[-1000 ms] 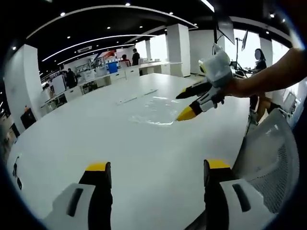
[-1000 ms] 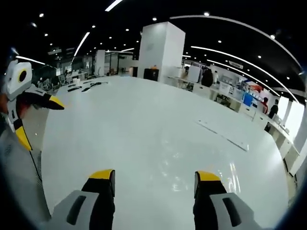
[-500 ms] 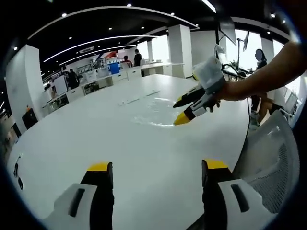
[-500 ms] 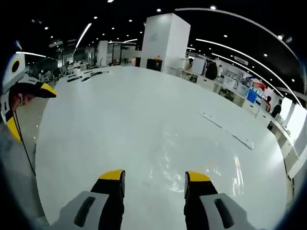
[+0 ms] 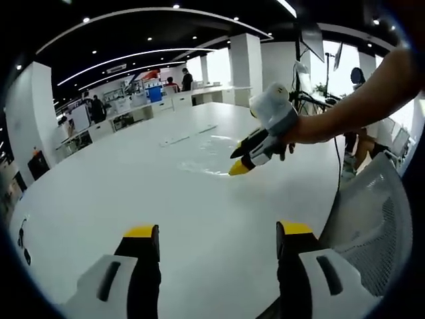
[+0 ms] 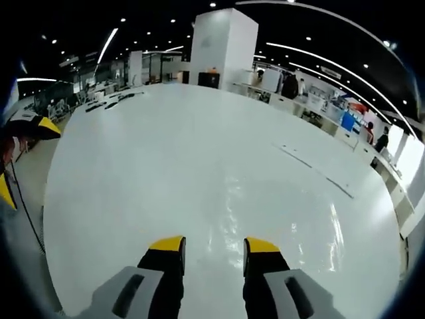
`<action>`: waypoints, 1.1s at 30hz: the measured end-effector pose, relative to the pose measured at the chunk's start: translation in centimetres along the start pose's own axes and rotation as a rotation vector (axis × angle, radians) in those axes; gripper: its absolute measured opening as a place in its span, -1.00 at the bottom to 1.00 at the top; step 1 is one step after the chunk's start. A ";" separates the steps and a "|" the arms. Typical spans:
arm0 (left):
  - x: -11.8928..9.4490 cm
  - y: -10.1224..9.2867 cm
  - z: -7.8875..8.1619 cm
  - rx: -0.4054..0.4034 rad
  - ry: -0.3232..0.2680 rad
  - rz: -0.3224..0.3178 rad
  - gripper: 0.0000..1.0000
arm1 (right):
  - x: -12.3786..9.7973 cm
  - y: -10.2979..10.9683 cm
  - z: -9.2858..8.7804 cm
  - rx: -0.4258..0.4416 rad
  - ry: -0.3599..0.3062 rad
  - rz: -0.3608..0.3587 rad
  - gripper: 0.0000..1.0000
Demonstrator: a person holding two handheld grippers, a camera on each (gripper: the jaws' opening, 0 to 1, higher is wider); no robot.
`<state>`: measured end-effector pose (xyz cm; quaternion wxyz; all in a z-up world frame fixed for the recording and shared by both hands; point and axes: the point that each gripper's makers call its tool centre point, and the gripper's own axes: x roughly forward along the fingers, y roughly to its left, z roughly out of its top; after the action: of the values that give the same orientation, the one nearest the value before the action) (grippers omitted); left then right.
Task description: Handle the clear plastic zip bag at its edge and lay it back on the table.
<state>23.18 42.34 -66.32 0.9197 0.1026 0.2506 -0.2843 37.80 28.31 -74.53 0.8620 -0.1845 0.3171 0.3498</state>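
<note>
The clear plastic zip bag (image 5: pixel 211 154) lies flat on the white table (image 5: pixel 99 193), visible mainly as a patch of glare and faint wrinkles. In the right gripper view the bag (image 6: pixel 279 219) sits directly ahead of the jaws, its near edge just beyond the yellow tips.

The step in hand appears to be the approach to the bag's edge; no grasp is made yet. In the left gripper view the right gripper (image 5: pixel 238 163) is held by a hand (image 5: pixel 292 133) and angled down toward the bag's near edge, its tip just above or touching the film; which of the two cannot be told. In its own view the right gripper (image 6: pixel 212 244) shows its jaws parted by a narrow gap, with nothing visibly between them.

The left gripper (image 5: pixel 216 232) hangs well back from the bag, over bare table, with its jaws spread wide and holding nothing. In the right gripper view it (image 6: pixel 23 143) appears at the table's far side from the bag.

A mesh-backed chair (image 5: pixel 372 219) stands beside the table, on the side of the bag nearer the left gripper.

Judged from this position, the next move calls for the right jaws to come down low and nearly parallel to the table, so that one tip slides under the bag's edge before closing. The film is thin, slick and flat against the surface, so a steep approach would likely push it away rather than catch it.
</note>
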 end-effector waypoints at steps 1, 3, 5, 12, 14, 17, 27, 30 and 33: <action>0.0 0.0 0.0 0.005 0.002 0.000 0.37 | 0.4 0.0 0.1 -0.004 0.004 -0.006 -0.43; 0.1 0.1 0.0 0.009 0.004 0.000 0.34 | 0.8 0.1 0.0 -0.020 0.021 -0.015 -0.51; 0.0 0.1 0.0 0.005 0.003 0.001 0.33 | 1.2 0.1 -0.2 -0.028 0.037 -0.017 -0.55; -0.3 0.2 -0.3 0.001 0.010 0.006 0.31 | 2.3 0.0 -0.7 0.009 0.075 -0.018 -0.64; -0.3 0.2 -0.5 -0.001 0.016 0.005 0.30 | 2.6 0.0 -1.0 0.025 0.085 -0.021 -0.64; -0.3 0.2 -0.6 0.011 0.023 0.005 0.30 | 3.2 0.0 -1.0 0.052 0.080 -0.019 -0.65; -0.1 0.2 -0.4 0.019 0.032 0.004 0.27 | 3.6 0.4 -1.4 0.063 0.097 -0.007 -0.77; -0.1 0.0 -0.4 0.041 0.035 0.003 0.27 | 3.9 0.5 -1.3 0.058 0.094 0.009 -0.86; -0.1 0.0 -0.3 0.039 0.033 0.006 0.27 | 4.0 0.5 -1.4 0.033 0.108 0.032 -0.91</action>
<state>23.01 42.50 -66.50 0.9141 0.1261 0.2597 -0.2848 39.04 29.83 -78.29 0.8407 -0.1840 0.3719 0.3480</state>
